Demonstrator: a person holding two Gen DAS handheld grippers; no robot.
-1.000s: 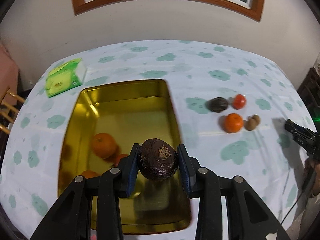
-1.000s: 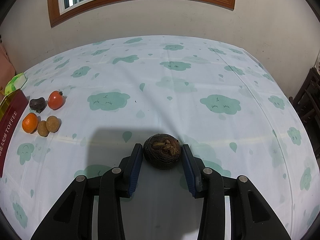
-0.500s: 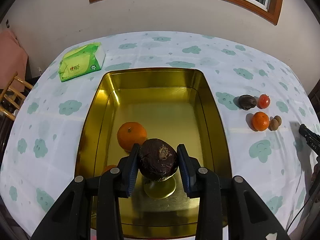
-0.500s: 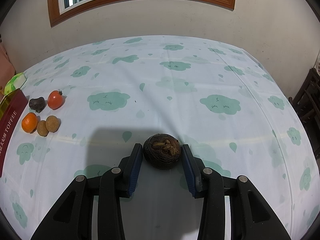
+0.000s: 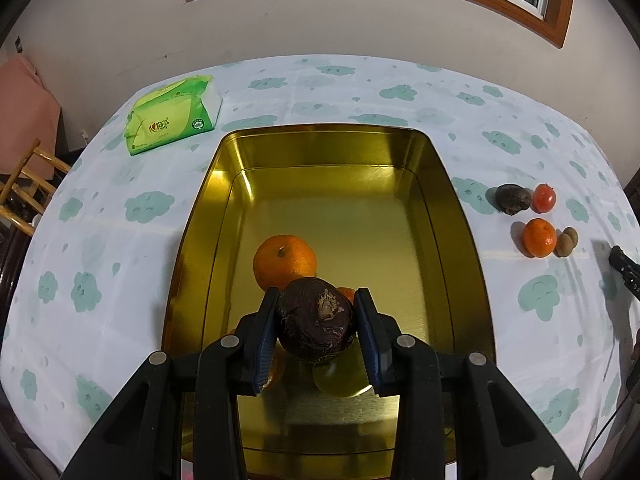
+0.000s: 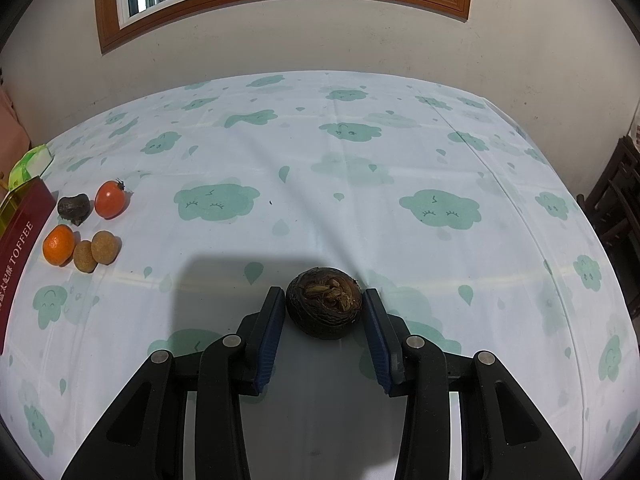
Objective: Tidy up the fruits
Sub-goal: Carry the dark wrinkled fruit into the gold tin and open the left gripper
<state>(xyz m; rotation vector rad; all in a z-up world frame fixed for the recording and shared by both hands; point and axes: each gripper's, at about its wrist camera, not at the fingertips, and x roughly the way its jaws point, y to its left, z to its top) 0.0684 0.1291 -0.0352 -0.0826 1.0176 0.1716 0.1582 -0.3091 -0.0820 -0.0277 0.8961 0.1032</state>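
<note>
Fruits sit in three places across my tabletop (image 6: 320, 168). My left tool (image 5: 316, 332) is clamped on a dark maroon water chestnut (image 5: 316, 326), wrinkled, with a pale dry scar on top, held above the near end of the gold tin (image 5: 440, 168). Inside the tin lies a large orange (image 5: 284, 260), with another small orange fruit (image 5: 347, 293) partly hidden behind the chestnut. My right tool (image 6: 323, 312) has its blue pads either side of a second dark chestnut (image 6: 323, 307) resting on the cloth, its crown brown and flaky; the pads look touching or just beside it, and I cannot tell whether they grip. Right of the tin, a cluster waits: a small dark fruit (image 6: 73, 208), a red tomato (image 6: 109, 199), a mandarin (image 6: 58, 245) and two tan round fruits (image 6: 96, 251). A green tissue pack (image 5: 172, 114) lies beyond the tin's far left corner.
</note>
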